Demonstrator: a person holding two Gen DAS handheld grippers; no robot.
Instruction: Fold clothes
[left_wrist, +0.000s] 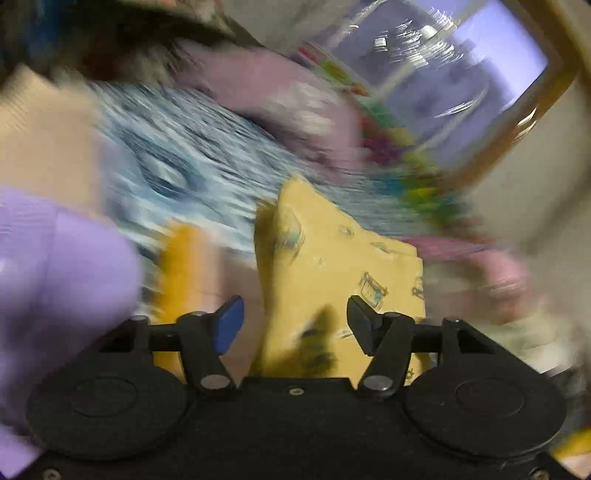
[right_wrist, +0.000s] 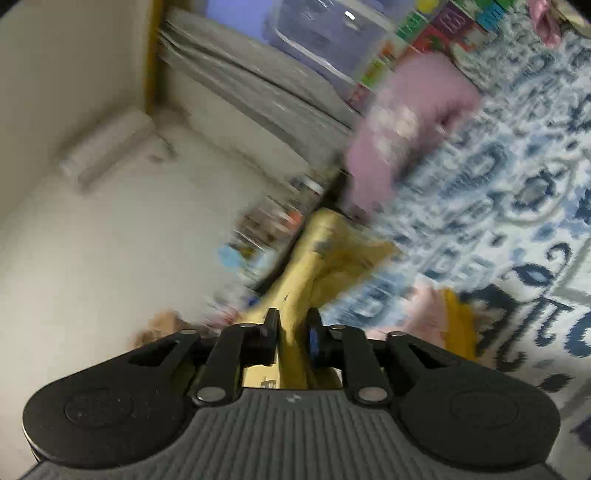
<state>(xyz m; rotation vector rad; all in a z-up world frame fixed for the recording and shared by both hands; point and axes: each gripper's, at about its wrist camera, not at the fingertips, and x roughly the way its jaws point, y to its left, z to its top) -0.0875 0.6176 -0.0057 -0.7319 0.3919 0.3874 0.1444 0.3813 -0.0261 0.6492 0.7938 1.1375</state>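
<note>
A yellow printed garment (left_wrist: 332, 266) hangs in front of my left gripper (left_wrist: 295, 325), which is open with the cloth lying between and behind its jaws. In the right wrist view my right gripper (right_wrist: 291, 336) is shut on the same yellow garment (right_wrist: 325, 254), which stretches away from the jaws above the blue-and-white patterned rug (right_wrist: 498, 192). Both views are blurred by motion.
A pink garment (right_wrist: 406, 122) lies on the rug; it also shows in the left wrist view (left_wrist: 288, 103). A lilac cloth (left_wrist: 62, 266) is at the left, a mustard piece (left_wrist: 181, 266) beside it. A clear plastic bin (left_wrist: 443, 66), colourful mat edge (left_wrist: 391, 140) and white wall (right_wrist: 92, 221) surround.
</note>
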